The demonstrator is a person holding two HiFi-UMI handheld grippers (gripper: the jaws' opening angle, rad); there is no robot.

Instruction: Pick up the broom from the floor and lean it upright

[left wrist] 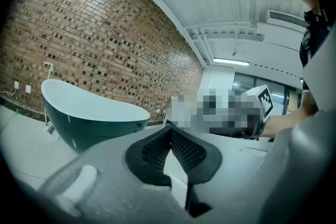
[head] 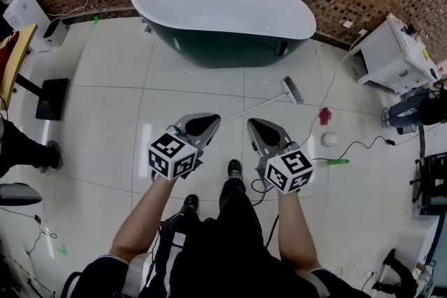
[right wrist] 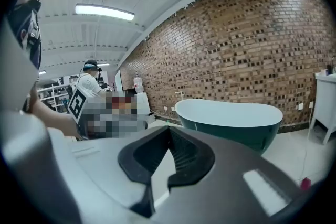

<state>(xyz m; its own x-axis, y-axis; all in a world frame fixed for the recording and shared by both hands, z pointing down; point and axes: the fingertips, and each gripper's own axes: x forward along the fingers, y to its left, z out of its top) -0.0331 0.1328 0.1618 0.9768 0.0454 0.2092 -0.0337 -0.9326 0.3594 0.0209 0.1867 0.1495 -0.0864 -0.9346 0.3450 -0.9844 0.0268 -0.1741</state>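
While right hand-held gripper [head: 255, 125] hangs closed, broom [head: 291, 89] lying just beyond

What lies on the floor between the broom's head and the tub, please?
Nothing does. In the head view, the floor between the broom head and the tub is bare tile.

No legible text or numbers, only square markers [head: 172, 154] on 2 cubes [head: 288, 172]
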